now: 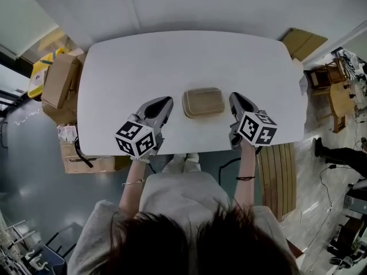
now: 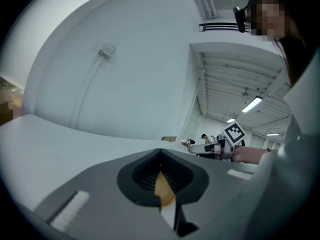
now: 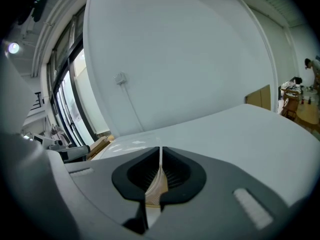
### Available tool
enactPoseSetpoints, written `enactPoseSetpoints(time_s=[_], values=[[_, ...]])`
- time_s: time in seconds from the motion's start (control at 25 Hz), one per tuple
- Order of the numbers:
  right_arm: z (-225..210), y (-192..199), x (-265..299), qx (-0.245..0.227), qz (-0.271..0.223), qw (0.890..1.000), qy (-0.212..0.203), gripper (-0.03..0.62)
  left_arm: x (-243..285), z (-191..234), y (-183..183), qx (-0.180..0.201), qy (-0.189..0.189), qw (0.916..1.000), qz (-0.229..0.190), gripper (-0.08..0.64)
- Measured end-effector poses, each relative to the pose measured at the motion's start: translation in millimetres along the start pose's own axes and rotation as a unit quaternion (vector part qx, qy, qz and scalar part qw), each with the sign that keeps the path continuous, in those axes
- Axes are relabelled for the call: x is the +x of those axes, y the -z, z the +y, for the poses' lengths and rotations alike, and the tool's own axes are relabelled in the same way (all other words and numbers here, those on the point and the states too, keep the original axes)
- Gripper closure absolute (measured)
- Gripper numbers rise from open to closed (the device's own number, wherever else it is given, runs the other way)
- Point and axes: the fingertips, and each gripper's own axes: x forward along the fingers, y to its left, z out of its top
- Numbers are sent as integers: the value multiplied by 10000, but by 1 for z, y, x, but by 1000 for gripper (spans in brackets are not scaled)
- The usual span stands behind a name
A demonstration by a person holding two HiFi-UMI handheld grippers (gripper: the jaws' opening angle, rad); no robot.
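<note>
Two sets of jaws pressed together, empty — left gripper (image 1: 166, 102) and right gripper (image 1: 234, 97) parked on the table (image 1: 183, 56), flanking the tan box (image 1: 203, 102) at its near edge, within reach of both.

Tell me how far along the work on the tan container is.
Done: nothing that shows; the tan container sits on the white table, apart from both grippers. In hand: the left gripper and right gripper flank it, jaws together, holding nothing. Left: any gripping or moving of it, seemingly everything.
</note>
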Motion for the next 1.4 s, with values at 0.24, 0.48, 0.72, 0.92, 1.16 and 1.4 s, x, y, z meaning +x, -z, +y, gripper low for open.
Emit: enactPoseSetpoints(time_s=[0.24,0.48,0.72,0.92,1.16,1.4], values=[[4,-16,-18,-58,-222,9997,-32,561,-3,-18,-24,320,268,9991,-121,569],[3,-35,-37,-101,-458,9988,-132,561,-4,-42,-35,386,512,9977,-240,569],[2,-55,-61,-203,-712,9971,-166,561,-9,-64,-40,429,657,9964,-318,569],[10,-66,-73,-222,-928,9951,-276,561,-17,-73,-54,517,706,9950,-487,569],[15,-77,-82,-275,-1072,9931,-386,561,-22,-80,-72,642,726,9928,-703,569],[19,-83,-90,-330,-1182,9910,-526,563,-26,-87,-78,716,724,9914,-818,569]])
